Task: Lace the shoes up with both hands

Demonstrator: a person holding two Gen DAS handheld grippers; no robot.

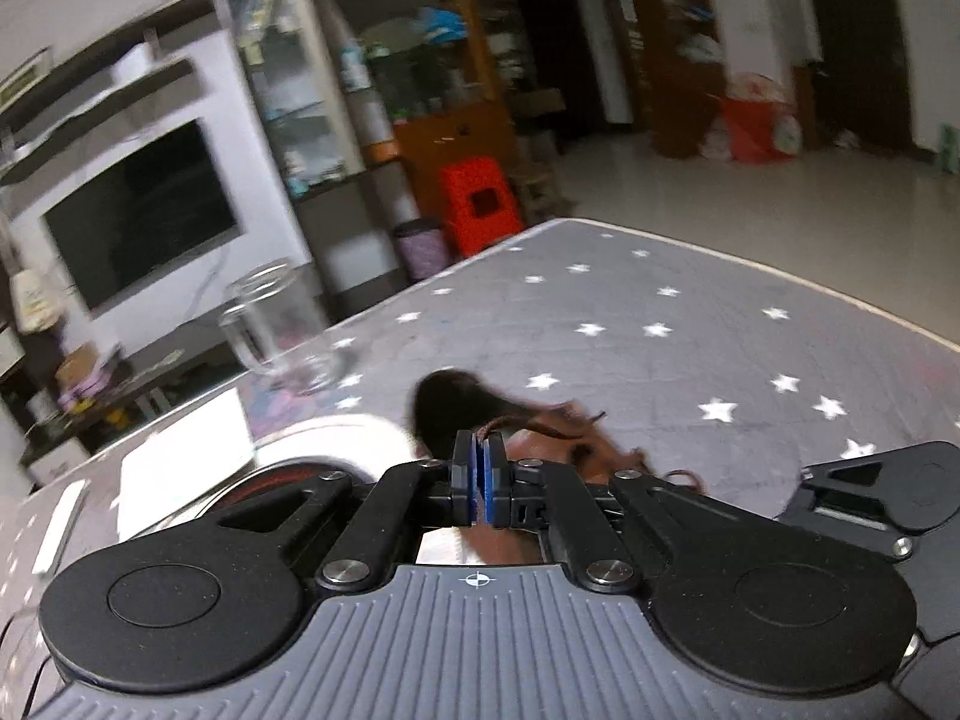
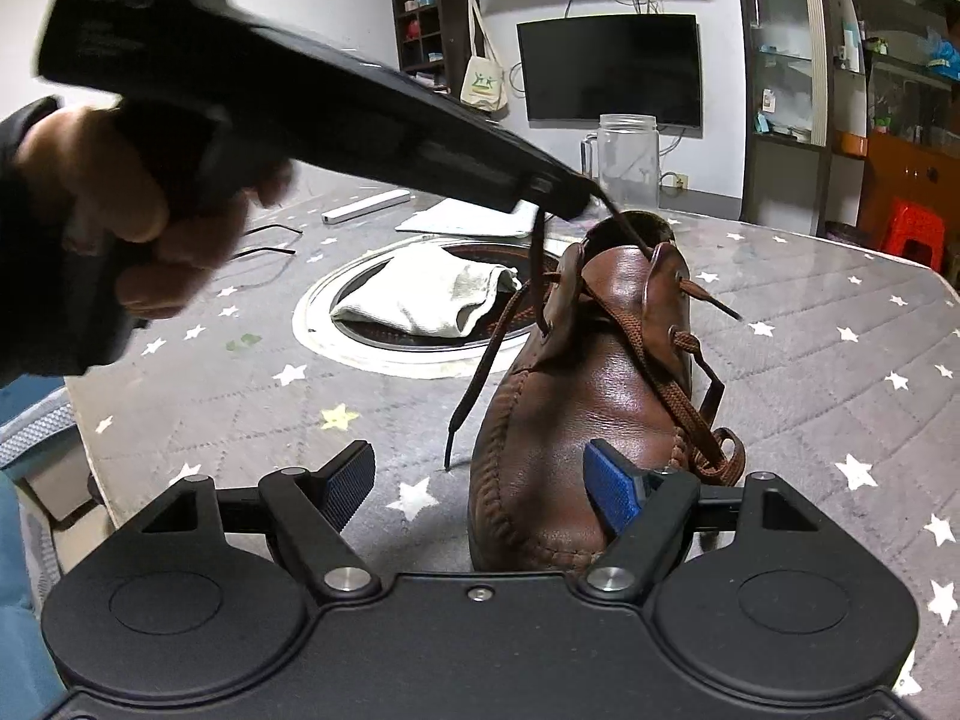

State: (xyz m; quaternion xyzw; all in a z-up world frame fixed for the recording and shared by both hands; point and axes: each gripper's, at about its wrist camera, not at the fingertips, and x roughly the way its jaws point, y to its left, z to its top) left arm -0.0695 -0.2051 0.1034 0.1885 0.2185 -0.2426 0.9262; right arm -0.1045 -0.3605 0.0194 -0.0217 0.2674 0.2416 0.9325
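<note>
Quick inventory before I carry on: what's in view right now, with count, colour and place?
shoe: one, brown leather, on the starred cloth
lace: one, brown, threaded through the shoe
cloth: one, grey with white stars, covering the table
rag: one, off-white, in the round recess
jar: one, clear, behind the shoe
stool: one, red, far right
left hand-held gripper: shut on lace
right hand-held gripper: open, around the shoe toe
hand: one, holding the left tool

Brown leather shoe (image 2: pixel 576 414) with stitched toe seam, standing upright on the star-patterned worktop (image 2: pixel 840 396), toe toward the right wrist camera. Brown lace (image 2: pixel 654 378) only partly threaded, slack across the tongue; one end trailing onto the worktop at left, another strand pulled taut up from the collar.
</note>
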